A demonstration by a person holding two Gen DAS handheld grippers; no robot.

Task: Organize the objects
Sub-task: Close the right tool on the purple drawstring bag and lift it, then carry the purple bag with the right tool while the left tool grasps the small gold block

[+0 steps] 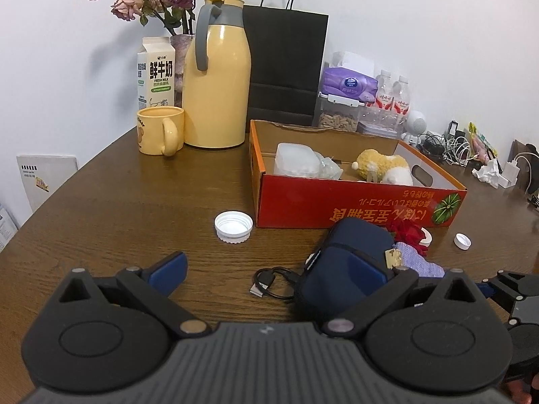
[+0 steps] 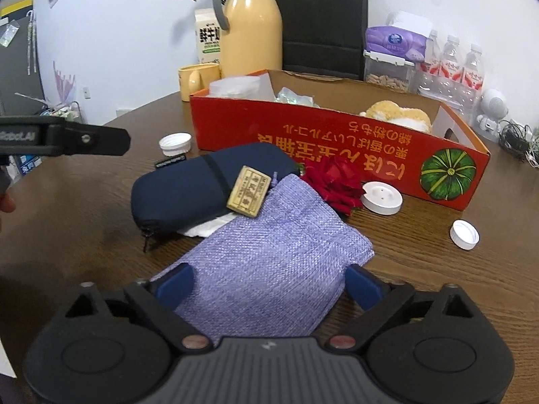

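My right gripper (image 2: 269, 284) is open, with a flat purple woven bag (image 2: 269, 252) lying on the table between its blue pads (image 2: 175, 282). A navy zip pouch (image 2: 202, 185) lies just beyond, with a small wooden tag (image 2: 248, 191) resting on it and a red rose (image 2: 333, 181) beside it. My left gripper (image 1: 267, 272) is open low over the table. The navy pouch (image 1: 340, 262) sits against its right finger, and a black USB cable (image 1: 269, 281) lies between the fingers. The red cardboard box (image 1: 353, 202) behind holds a plush toy (image 1: 384, 166) and a plastic container (image 1: 296, 158).
White caps (image 1: 233, 227) (image 2: 464, 234) and a white disc (image 2: 381, 198) lie loose on the wooden table. At the back stand a yellow thermos (image 1: 217, 84), mug (image 1: 160, 129), milk carton (image 1: 155, 74), black paper bag (image 1: 286, 64), tissues, bottles and tangled cables (image 1: 451, 148).
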